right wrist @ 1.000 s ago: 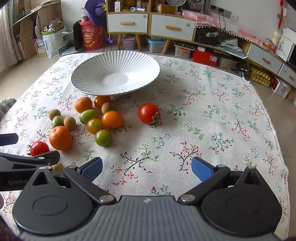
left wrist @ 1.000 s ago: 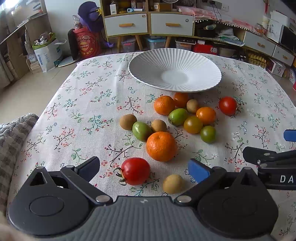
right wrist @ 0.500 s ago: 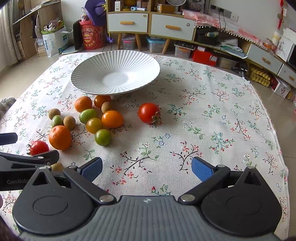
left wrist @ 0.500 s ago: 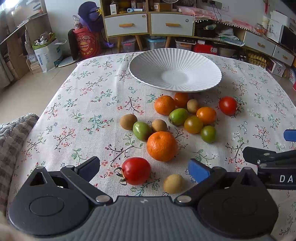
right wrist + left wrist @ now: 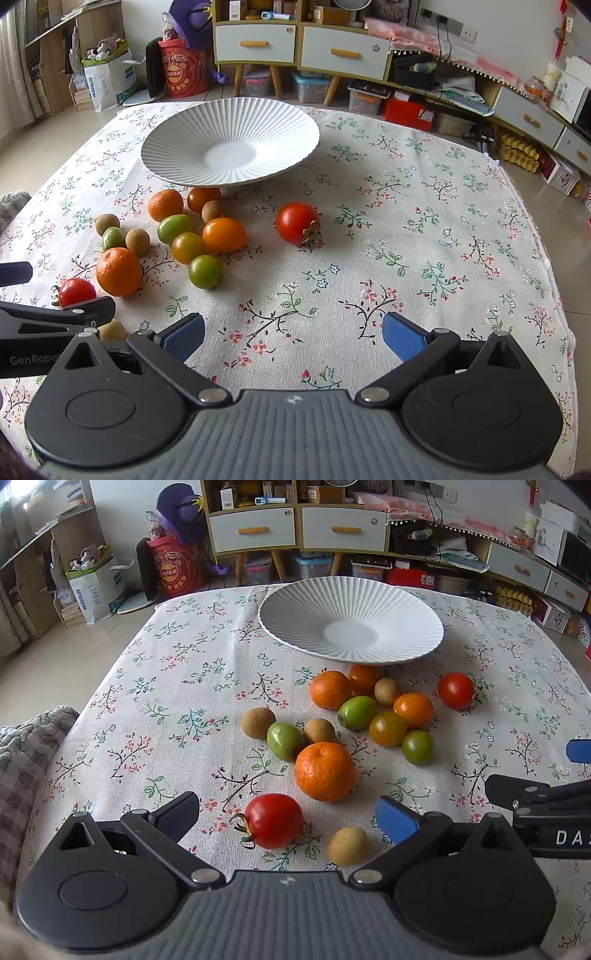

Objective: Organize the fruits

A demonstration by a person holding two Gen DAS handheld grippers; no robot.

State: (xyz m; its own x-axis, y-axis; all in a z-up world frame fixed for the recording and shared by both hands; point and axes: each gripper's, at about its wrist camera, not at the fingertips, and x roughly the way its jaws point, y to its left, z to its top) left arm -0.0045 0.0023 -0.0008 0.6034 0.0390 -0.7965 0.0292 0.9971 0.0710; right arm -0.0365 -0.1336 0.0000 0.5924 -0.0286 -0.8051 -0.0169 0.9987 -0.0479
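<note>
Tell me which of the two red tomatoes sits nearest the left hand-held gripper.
The red tomato with the curled stem, directly between the open left hand-held gripper fingers. The other red tomato lies far off, right of the fruit cluster.

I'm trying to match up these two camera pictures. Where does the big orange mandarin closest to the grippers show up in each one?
Left wrist view: the large mandarin sits centre, just beyond the open left gripper, behind a red tomato.
Right wrist view: the same mandarin lies far left, above the left gripper's arm.
Shared landmark: the white ribbed plate, empty, beyond the fruit in both.
</note>
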